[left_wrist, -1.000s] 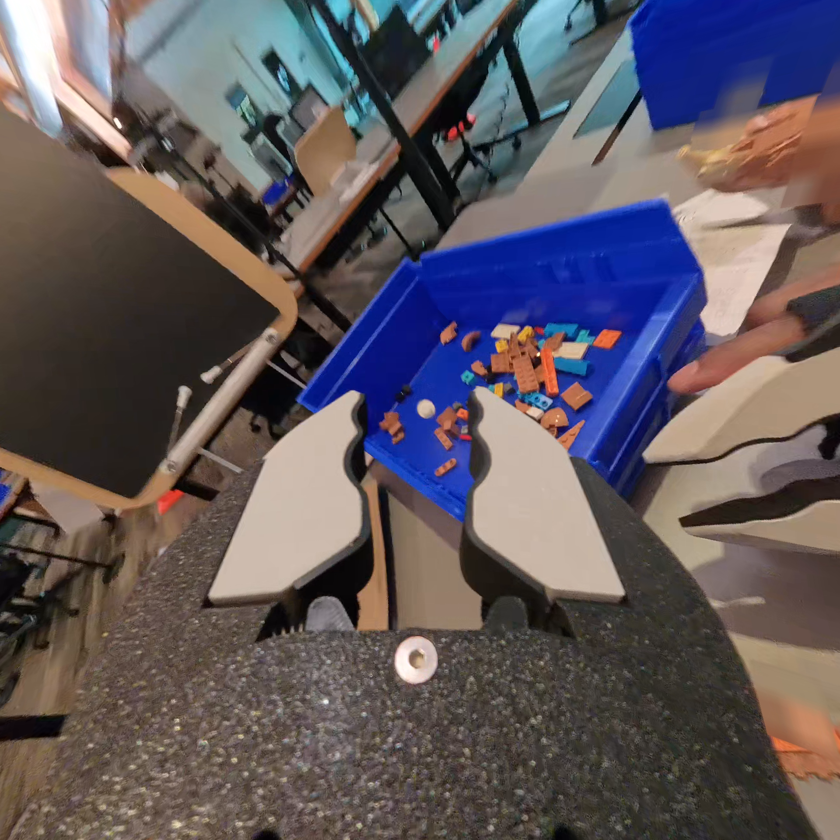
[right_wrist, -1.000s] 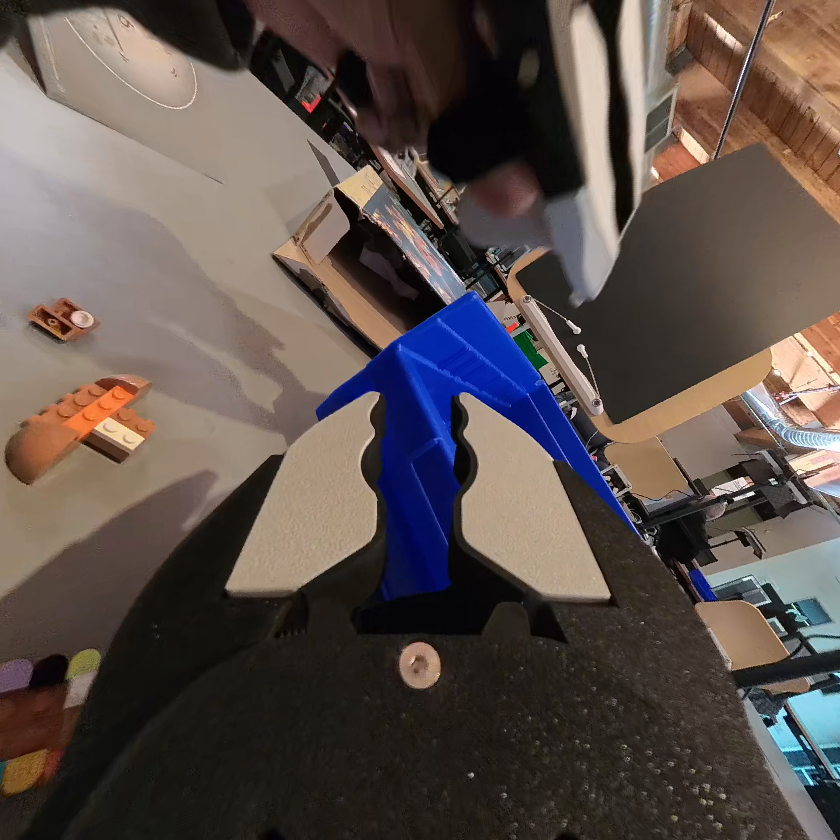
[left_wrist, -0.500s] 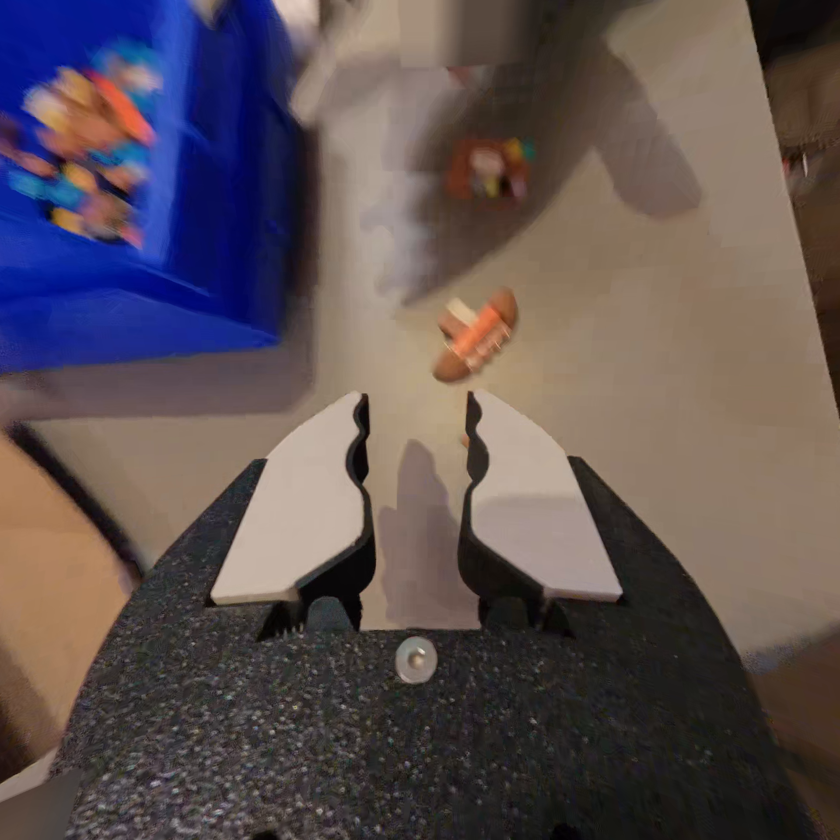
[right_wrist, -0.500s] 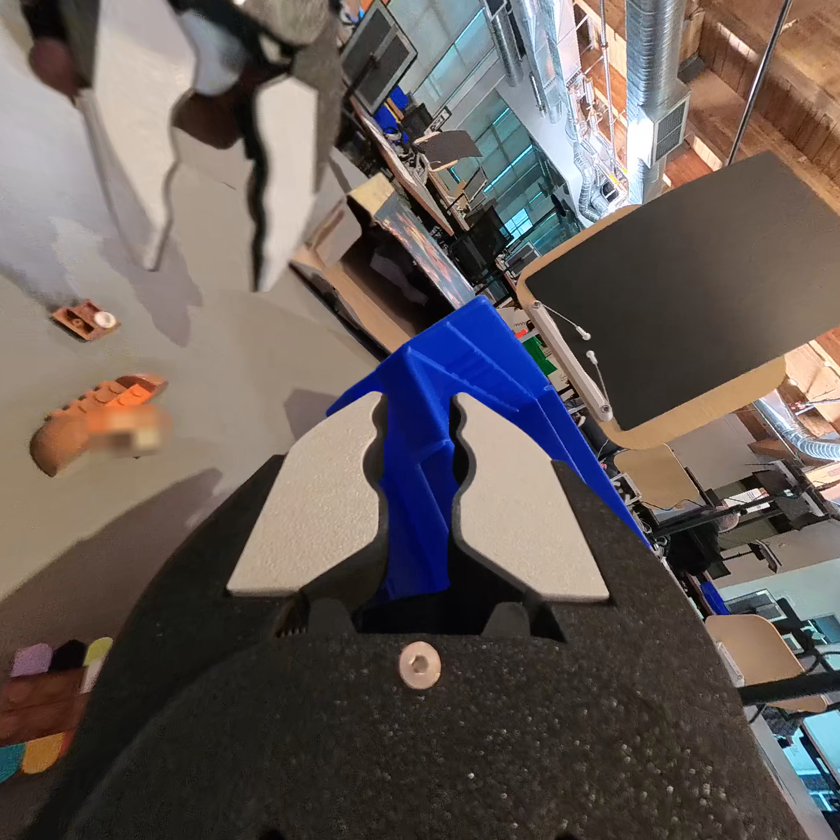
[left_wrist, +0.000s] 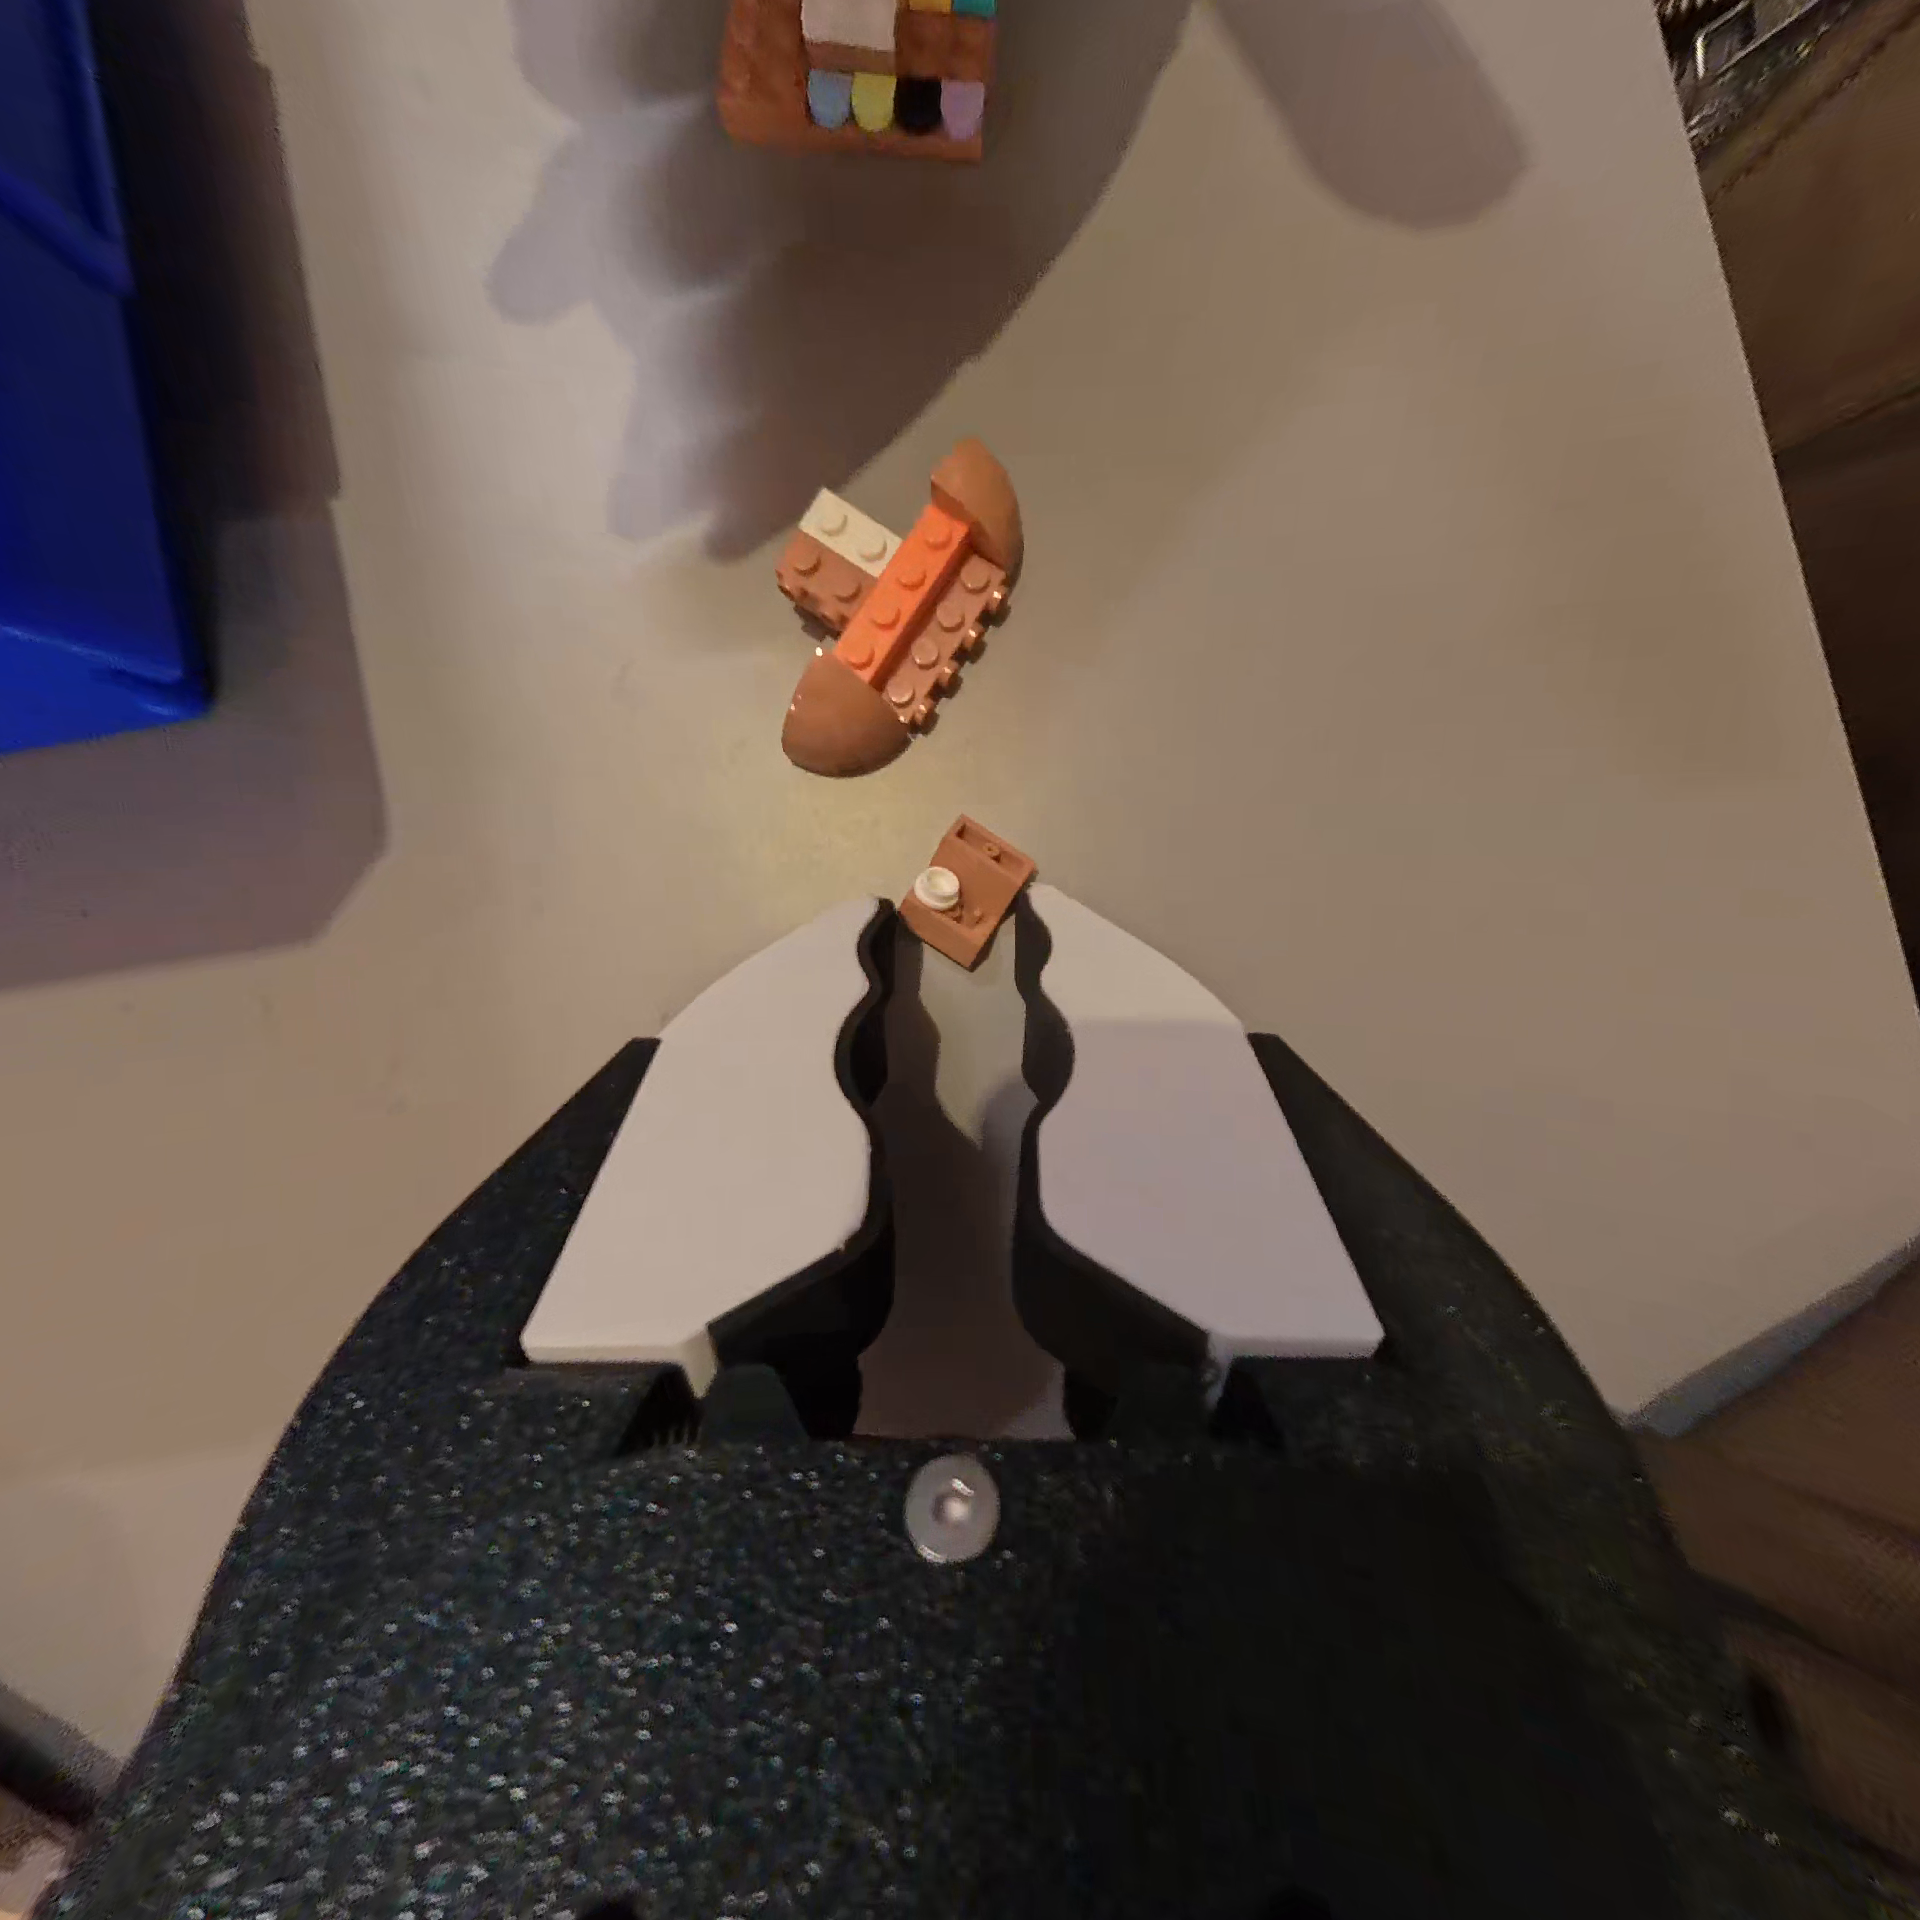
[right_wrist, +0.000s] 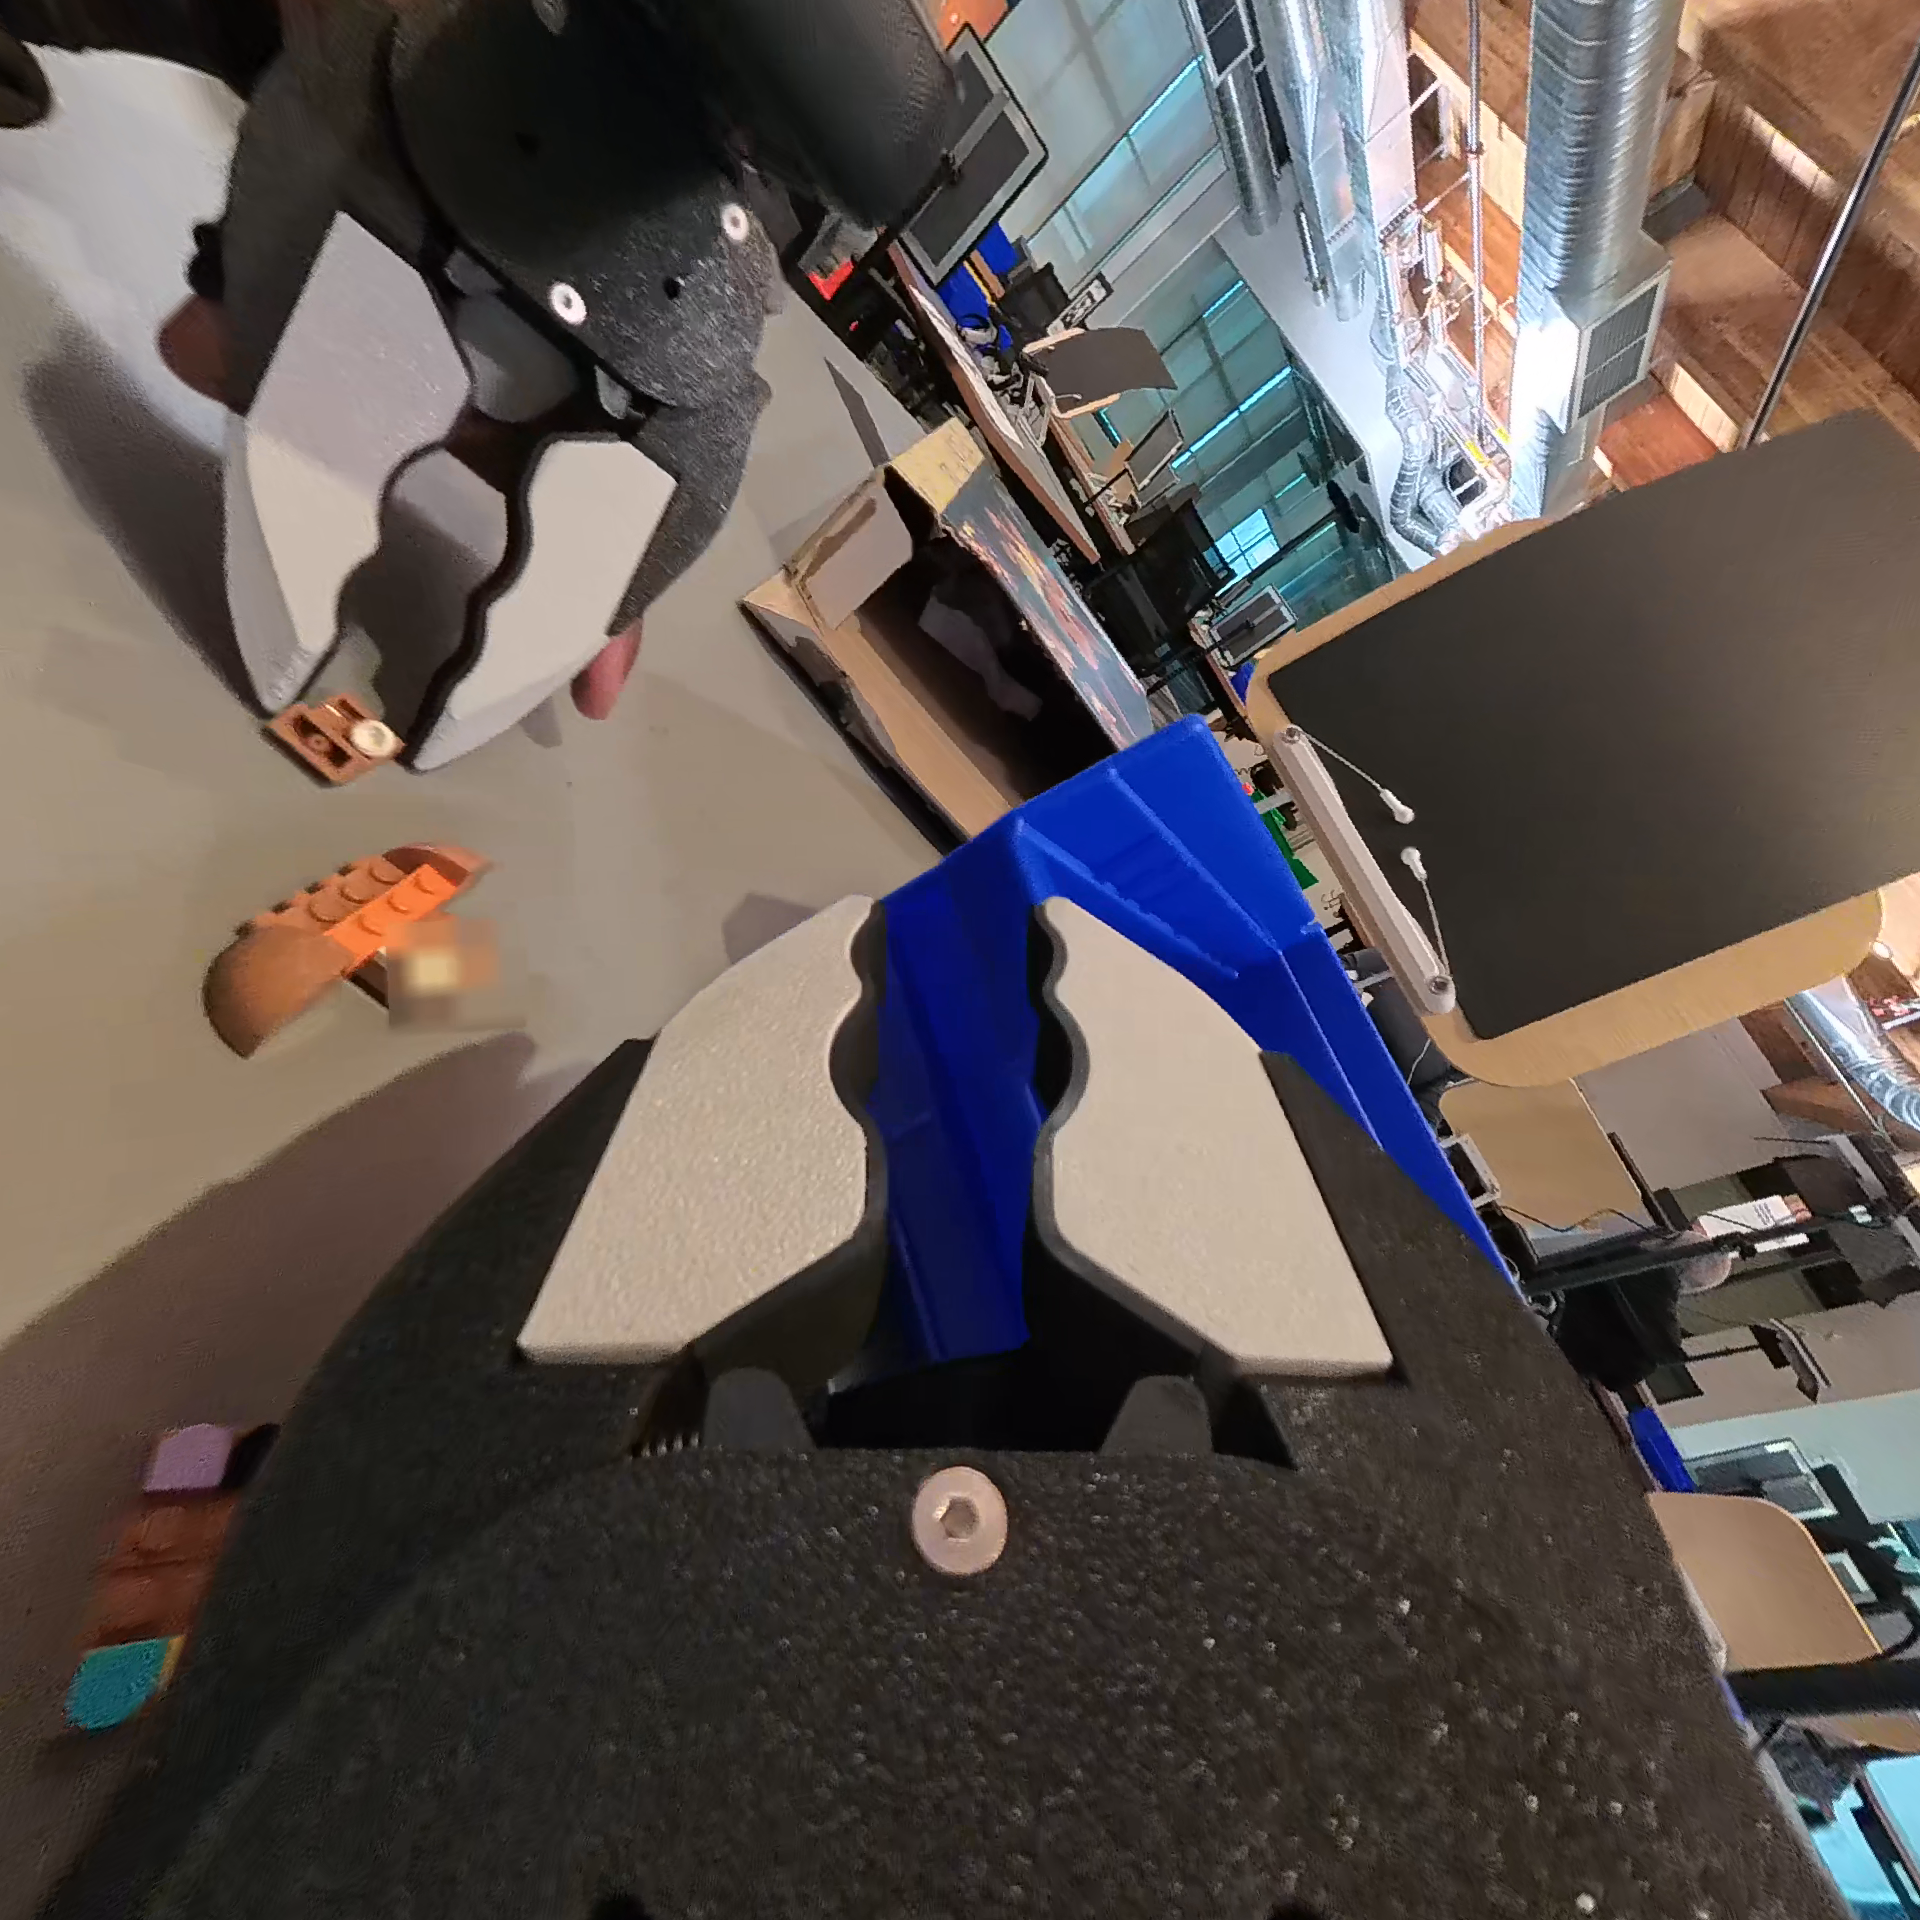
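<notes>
A small brown plate (left_wrist: 971, 902) with a single white round stud (left_wrist: 938, 885) at one end lies flat on the pale grey table (left_wrist: 1351, 540). It sits right at the mouth of the left gripper (left_wrist: 951, 920). The gripper points down at the table with its jaws a narrow way apart. One fingertip stands on each side of the plate's near end, and the far end pokes out past the tips. The right wrist view shows the same thing from the side — both tips are low at the table with the plate between them. Whether the pads actually press on the plate cannot be told from either view.

Just beyond the plate, apart from it, lies a brown-and-orange brick assembly (left_wrist: 904, 623). It is a long studded piece with rounded brown ends, an orange strip along the top and a short brown-and-white arm on one side. Farther out, at the top edge of the left wrist view, is a brown baseplate with coloured tiles (left_wrist: 862, 94). A blue bin (left_wrist: 73, 416) stands off to the side.

The right gripper (right_wrist: 956, 920) hovers above the table near that tiled baseplate, its jaws parted about as far and carrying nothing. The bin's corner shows through the gap, and it seems to lie beyond the fingers — not in their grip. Past it are an open cardboard box (right_wrist: 914, 665) and a black panel with a wooden edge (right_wrist: 1610, 675).
</notes>
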